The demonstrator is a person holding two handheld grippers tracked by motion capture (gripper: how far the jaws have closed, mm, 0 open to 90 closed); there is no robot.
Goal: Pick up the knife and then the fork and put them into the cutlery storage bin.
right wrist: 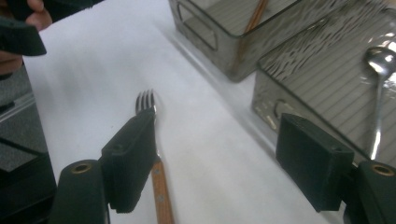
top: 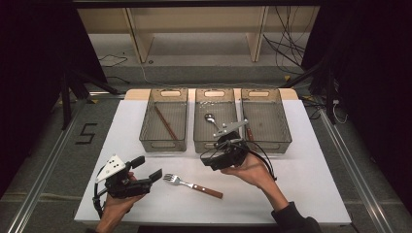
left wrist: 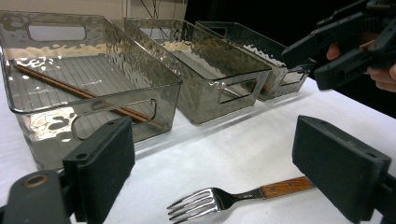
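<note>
High view: fork (top: 192, 185) lies tines-left just right of the wide-open left hand-held gripper (top: 148, 169), seemingly nearer than the open right hand-held gripper (top: 210, 162).

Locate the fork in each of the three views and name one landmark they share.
High view: the fork lies on the white table, lower centre, between the two claws.
Left gripper view: bottom centre, between the open jaws, tines pointing left.
Right gripper view: lower left, partly behind the left jaw.
Shared landmark: the chopstick bin.
</note>
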